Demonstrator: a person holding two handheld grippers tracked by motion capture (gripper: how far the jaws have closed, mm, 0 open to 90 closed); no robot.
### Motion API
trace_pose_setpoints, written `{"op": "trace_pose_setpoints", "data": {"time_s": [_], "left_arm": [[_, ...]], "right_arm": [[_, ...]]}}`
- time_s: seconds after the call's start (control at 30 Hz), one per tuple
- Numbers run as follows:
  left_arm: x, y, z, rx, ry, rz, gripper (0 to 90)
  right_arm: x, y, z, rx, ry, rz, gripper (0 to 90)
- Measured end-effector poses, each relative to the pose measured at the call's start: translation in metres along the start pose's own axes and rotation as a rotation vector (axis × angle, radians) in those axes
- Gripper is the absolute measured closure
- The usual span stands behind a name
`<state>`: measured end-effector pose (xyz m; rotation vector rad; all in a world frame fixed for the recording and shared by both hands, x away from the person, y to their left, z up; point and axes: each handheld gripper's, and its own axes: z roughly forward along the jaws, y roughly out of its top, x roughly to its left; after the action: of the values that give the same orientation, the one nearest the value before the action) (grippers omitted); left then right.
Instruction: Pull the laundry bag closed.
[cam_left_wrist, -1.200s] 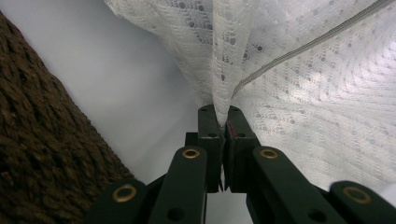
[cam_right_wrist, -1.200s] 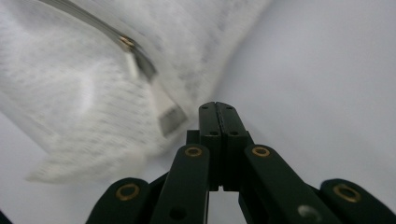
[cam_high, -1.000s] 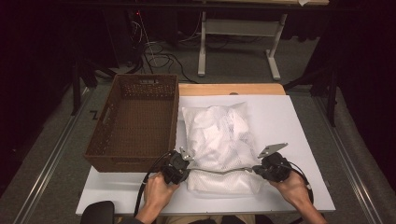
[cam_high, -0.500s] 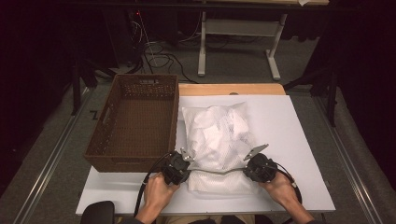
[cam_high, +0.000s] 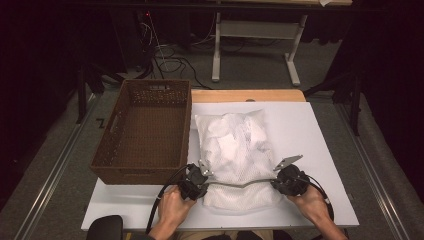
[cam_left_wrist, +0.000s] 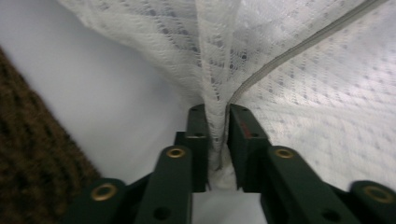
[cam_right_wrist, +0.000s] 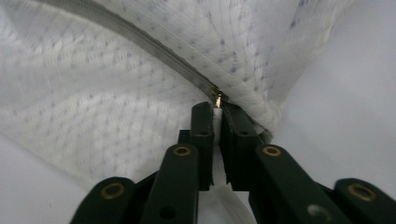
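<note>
Left gripper (cam_left_wrist: 217, 114) has a fold of the mesh bag (cam_high: 235, 155) between its jaws, which have just been opening. Right gripper (cam_right_wrist: 217, 112) pinches the zipper pull (cam_right_wrist: 218, 100), jaws likewise easing apart. Bag lies mid-frame on the table (cam_high: 320, 130) (basket (cam_high: 145, 130) left of it).

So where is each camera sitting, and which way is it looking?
High view: above the person's side, looking forward and down at the table, basket, mesh bag; both hands show.
Left gripper view: on the left gripper, looking along its jaws at bag mesh between them.
Right gripper view: on the right gripper, its jaws around the zipper pull.
All three share the bag.
</note>
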<state>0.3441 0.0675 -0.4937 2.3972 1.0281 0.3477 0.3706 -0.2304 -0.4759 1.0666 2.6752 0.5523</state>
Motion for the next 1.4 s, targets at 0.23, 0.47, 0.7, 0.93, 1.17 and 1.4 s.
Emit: {"op": "trace_pose_setpoints", "data": {"time_s": [0.23,0.47,0.7,0.93,1.17,1.4], "left_arm": [[-0.003,0.021,0.019,-0.038,0.042,-0.025,69.2],[0.001,0.054,0.038,-0.010,0.136,-0.031,68.9],[0.012,0.061,0.040,-0.011,0.144,-0.059,63.6],[0.016,0.049,0.016,-0.072,0.023,-0.083,52.0],[0.011,0.038,-0.012,-0.148,-0.082,-0.077,45.0],[0.005,0.022,-0.033,-0.187,-0.128,-0.049,44.1]], "right_arm": [[0.000,0.012,0.011,-0.026,-0.023,0.013,80.1],[-0.008,0.025,0.021,-0.066,-0.079,0.050,80.1],[-0.018,0.029,0.025,-0.122,-0.074,0.101,71.2],[-0.011,0.016,0.002,-0.187,-0.067,0.082,57.0],[-0.006,-0.001,-0.022,-0.273,-0.079,0.100,51.2],[0.008,-0.014,-0.032,-0.304,-0.059,0.094,50.2]]}}
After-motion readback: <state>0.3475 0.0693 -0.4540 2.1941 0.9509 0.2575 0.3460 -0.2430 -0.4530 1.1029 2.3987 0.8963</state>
